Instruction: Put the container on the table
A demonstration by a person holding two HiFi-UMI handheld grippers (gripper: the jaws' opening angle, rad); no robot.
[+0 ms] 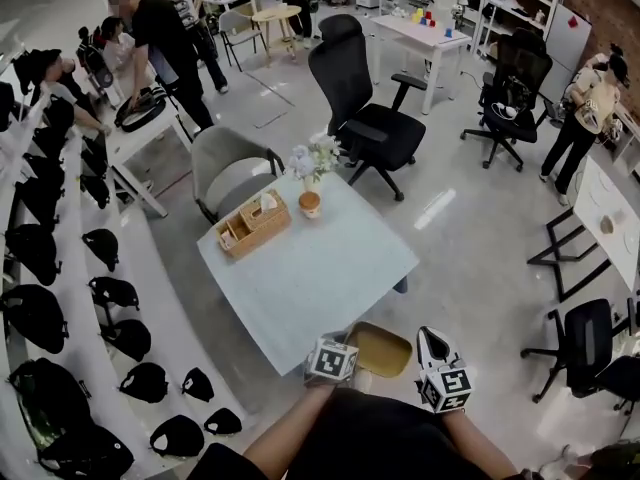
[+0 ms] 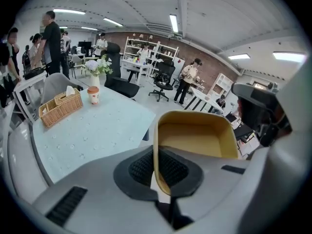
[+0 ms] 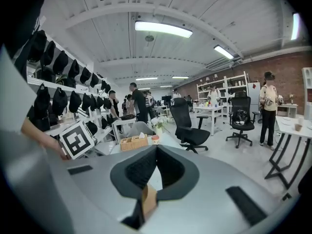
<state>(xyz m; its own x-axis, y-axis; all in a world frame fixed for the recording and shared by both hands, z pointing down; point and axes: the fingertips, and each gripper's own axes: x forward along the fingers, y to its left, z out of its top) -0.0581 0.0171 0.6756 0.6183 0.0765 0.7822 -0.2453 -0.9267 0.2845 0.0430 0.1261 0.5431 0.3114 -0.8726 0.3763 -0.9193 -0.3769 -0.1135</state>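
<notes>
A tan-yellow container (image 1: 381, 349) hangs in the air just off the near corner of the pale table (image 1: 320, 268), held between both grippers. My left gripper (image 1: 331, 360) is shut on the rim of the container (image 2: 195, 136); in the left gripper view the thin wall runs between the pads of the left gripper (image 2: 158, 152). My right gripper (image 1: 441, 373) sits at the container's right side. In the right gripper view the right gripper (image 3: 156, 152) has its jaws closed, with a tan sliver of the container (image 3: 148, 199) low between them.
On the table's far side stand a wicker basket (image 1: 253, 224), a small orange cup (image 1: 310, 204) and a vase of flowers (image 1: 312, 156). A grey chair (image 1: 230, 168) and a black office chair (image 1: 362, 98) stand behind it. Shelves of dark bags (image 1: 40, 248) line the left.
</notes>
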